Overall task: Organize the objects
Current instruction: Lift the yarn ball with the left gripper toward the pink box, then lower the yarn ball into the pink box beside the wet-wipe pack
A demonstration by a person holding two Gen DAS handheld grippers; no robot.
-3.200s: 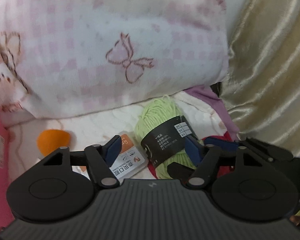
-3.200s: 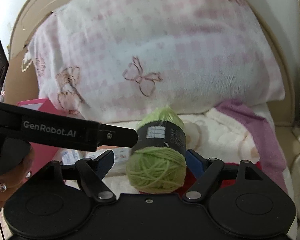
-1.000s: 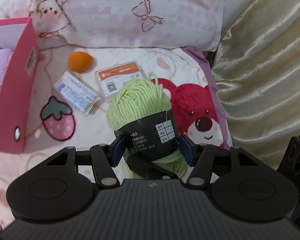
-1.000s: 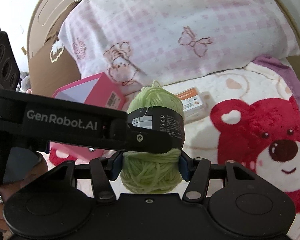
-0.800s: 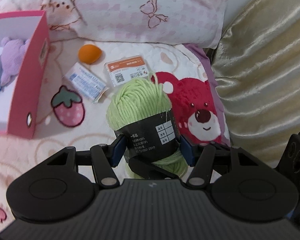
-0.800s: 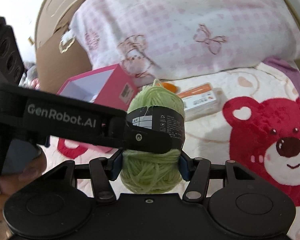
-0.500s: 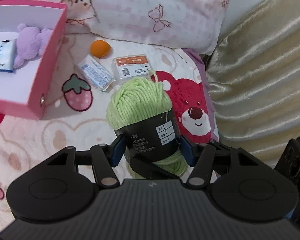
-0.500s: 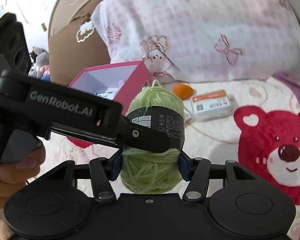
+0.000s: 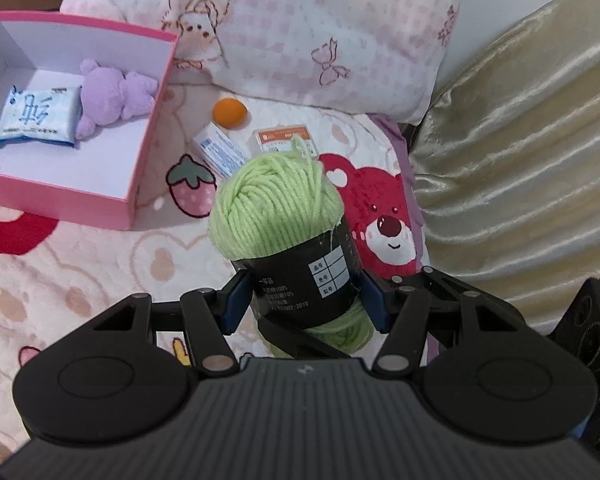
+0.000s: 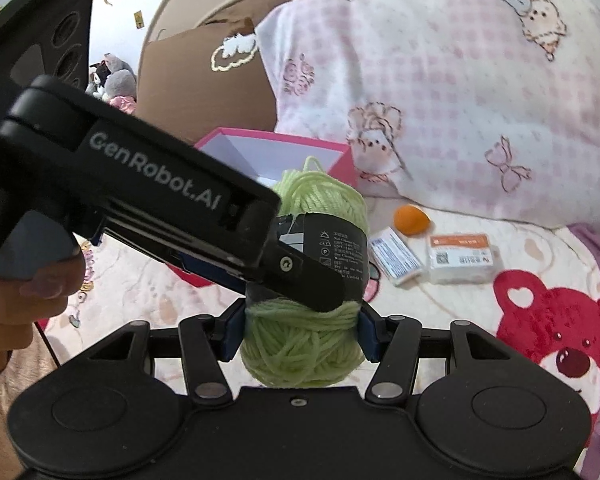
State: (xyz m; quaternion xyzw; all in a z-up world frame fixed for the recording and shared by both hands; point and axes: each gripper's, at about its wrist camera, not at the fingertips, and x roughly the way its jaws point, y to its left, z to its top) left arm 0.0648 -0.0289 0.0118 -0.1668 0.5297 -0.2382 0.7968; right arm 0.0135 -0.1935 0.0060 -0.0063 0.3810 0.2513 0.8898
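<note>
A light-green yarn ball point(image 9: 276, 204) with a black paper band hangs above the bed, held from two sides. My left gripper point(image 9: 304, 304) is shut on its banded middle. My right gripper point(image 10: 300, 336) is shut on the lower yarn end point(image 10: 300, 356), crossing under the left one. The left gripper's black body point(image 10: 160, 208) and a hand point(image 10: 20, 300) fill the left of the right wrist view. An open pink box point(image 9: 144, 152) lies ahead to the left, with a purple plush point(image 9: 112, 96) and a tissue pack point(image 9: 36, 116) inside.
On the bear-print blanket beyond the yarn lie an orange ball point(image 9: 230, 112), a blue-white packet point(image 9: 220, 152) and an orange-topped card box point(image 9: 284, 140). A pink checked pillow point(image 9: 300, 20) closes the far side. Gold fabric point(image 9: 520, 140) rises on the right.
Both grippers have risen with the yarn and shifted left toward the pink box. The box's inside, with plush and tissue pack, has come into the left wrist view.
</note>
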